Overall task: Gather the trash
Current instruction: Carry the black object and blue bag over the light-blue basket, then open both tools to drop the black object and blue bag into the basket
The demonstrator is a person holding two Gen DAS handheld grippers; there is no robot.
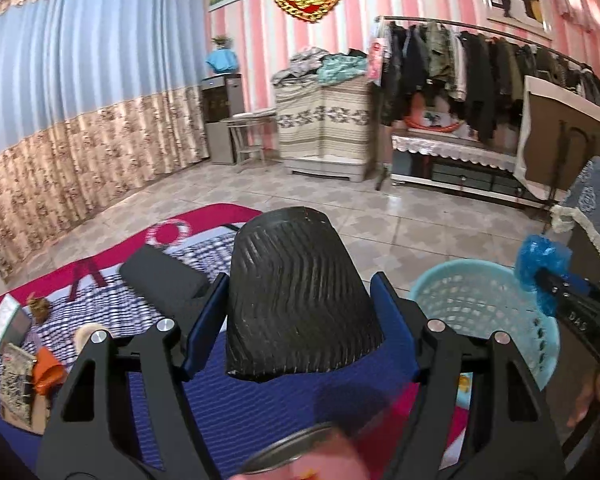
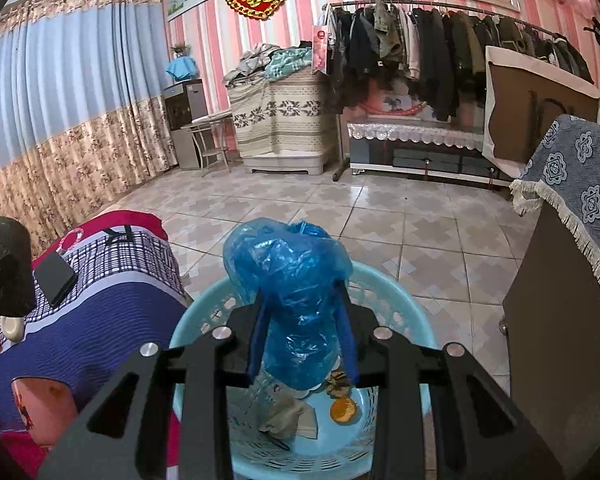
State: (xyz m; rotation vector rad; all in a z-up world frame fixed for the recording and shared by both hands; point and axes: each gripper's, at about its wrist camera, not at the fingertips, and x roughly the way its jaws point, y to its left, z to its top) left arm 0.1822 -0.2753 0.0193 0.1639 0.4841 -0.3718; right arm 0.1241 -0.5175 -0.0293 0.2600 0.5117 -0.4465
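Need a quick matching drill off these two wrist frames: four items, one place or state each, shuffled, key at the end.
Items:
1. black ribbed cup
2. blue plastic bag
3. light blue basket
4. orange wrapper

Places/states:
A. on the floor beside the bed
B. between the left gripper's jaws
C. lying on the bedspread
D. pinched in the right gripper, over the basket

Pairs: 1-B, 2-D, 3-A, 4-C
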